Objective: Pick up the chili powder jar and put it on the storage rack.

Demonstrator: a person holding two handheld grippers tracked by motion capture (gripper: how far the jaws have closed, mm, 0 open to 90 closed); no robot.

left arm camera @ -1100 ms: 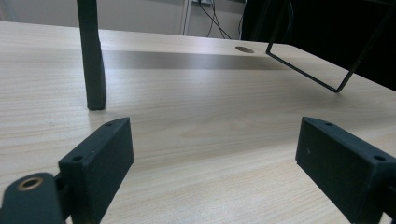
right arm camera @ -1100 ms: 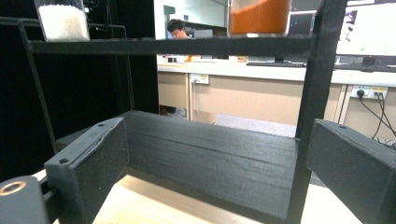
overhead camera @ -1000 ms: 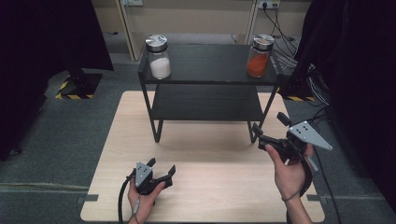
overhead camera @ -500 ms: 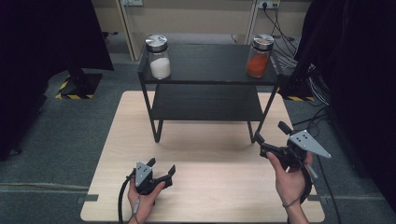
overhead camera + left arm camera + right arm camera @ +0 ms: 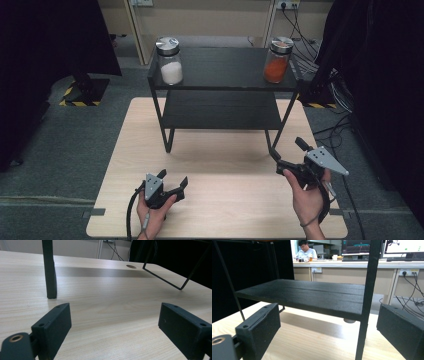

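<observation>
A black two-tier shelf (image 5: pixel 222 75) stands at the back of the wooden table (image 5: pixel 125 150). On its top board sit a jar of white powder (image 5: pixel 170 61) at the left and a jar of orange powder (image 5: pixel 277 60) at the right. My left gripper (image 5: pixel 173 177) rests low near the table's front edge, open with nothing between its jaws (image 5: pixel 115 307). My right gripper (image 5: pixel 286 148) is held open by the shelf's front right leg (image 5: pixel 365 300). That leg stands just ahead of the gap between the jaws, untouched, with the lower board (image 5: pixel 312 296) behind it.
The shelf's front left leg (image 5: pixel 50 270) rises ahead of the left gripper. Grey floor surrounds the table, with cables (image 5: pixel 320 55) at the back right. Far off in the right gripper view, a person sits at a desk (image 5: pixel 352 263) with monitors.
My right gripper has sunk a little toward the table beside the shelf's front right leg. The left gripper and both jars have stayed put.
</observation>
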